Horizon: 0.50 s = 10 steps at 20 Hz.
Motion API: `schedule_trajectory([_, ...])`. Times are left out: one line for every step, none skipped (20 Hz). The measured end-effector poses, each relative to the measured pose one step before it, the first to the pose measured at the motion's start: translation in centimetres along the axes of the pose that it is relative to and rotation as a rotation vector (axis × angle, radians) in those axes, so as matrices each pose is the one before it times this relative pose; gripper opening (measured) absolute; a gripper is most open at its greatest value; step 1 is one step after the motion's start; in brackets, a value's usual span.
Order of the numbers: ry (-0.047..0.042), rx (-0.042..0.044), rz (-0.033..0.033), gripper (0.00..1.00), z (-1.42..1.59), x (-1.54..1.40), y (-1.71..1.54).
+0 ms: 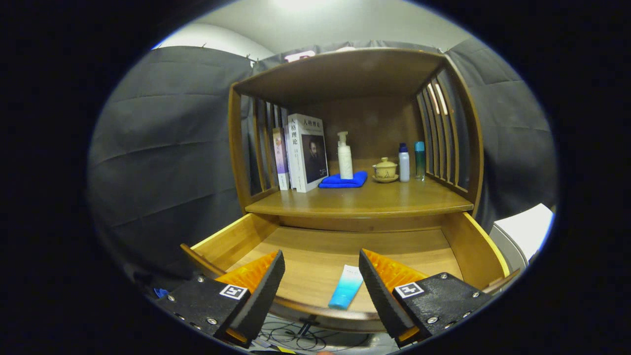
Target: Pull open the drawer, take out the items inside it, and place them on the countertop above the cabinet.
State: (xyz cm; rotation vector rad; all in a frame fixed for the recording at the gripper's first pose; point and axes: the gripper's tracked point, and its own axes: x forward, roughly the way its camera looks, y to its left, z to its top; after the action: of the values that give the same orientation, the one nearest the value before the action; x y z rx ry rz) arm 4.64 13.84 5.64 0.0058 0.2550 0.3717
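Drawer [473,246] pulled well out below countertop [365,199] of wooden cabinet [236,148]
Inside drawer: one small blue-and-white tube [346,286], lying flat on the drawer floor near the front rail, slightly angled
Gripper [321,276] spread wide, nothing held; fingers [266,286] poised over the drawer's front edge, tube lying between them, closer to the right finger, not touched by either
On countertop, left to right: upright books [305,152] against the slatted left side, folded blue cloth [344,180] with white pump bottle [344,156] standing on it, lidded yellow cup [385,169] on saucer, white bottle with blue cap [403,162], teal bottle [419,160] just beside it near the slatted right side
Front part of countertop bare
Cables [296,335] on floor below the drawer front
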Motion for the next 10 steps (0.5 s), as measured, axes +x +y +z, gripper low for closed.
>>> schedule_trajectory([0.04795, 0.01298, 0.02478, 0.93, -0.140, 0.819, -0.001])
schedule_trajectory([0.04223, 0.02368, 0.00980, 0.93, 0.124, 0.873, -0.273])
schedule_trajectory([0.03037, 0.01209, 0.00233, 0.93, 0.089, 0.711, -0.448])
schedule_trajectory([0.04044, 0.00798, -0.01248, 0.93, -0.138, 0.732, -0.608])
schedule_trajectory([0.02375, -0.00857, -0.00322, 0.94, -0.055, 0.566, -0.345])
schedule_trajectory([0.04402, -0.01183, -0.00889, 0.94, -0.599, 0.821, -0.170])
schedule_trajectory([0.05585, 0.00031, -0.00256, 0.94, -1.043, 0.645, -0.286])
schedule_trajectory([0.05419, 0.00892, -0.00464, 0.95, -0.862, 0.880, -0.320])
schedule_trajectory([0.06344, 0.00743, 0.00563, 0.96, -0.799, 0.738, -0.203])
schedule_trajectory([0.05154, 0.01357, -0.00286, 0.95, -0.725, 0.465, -0.220])
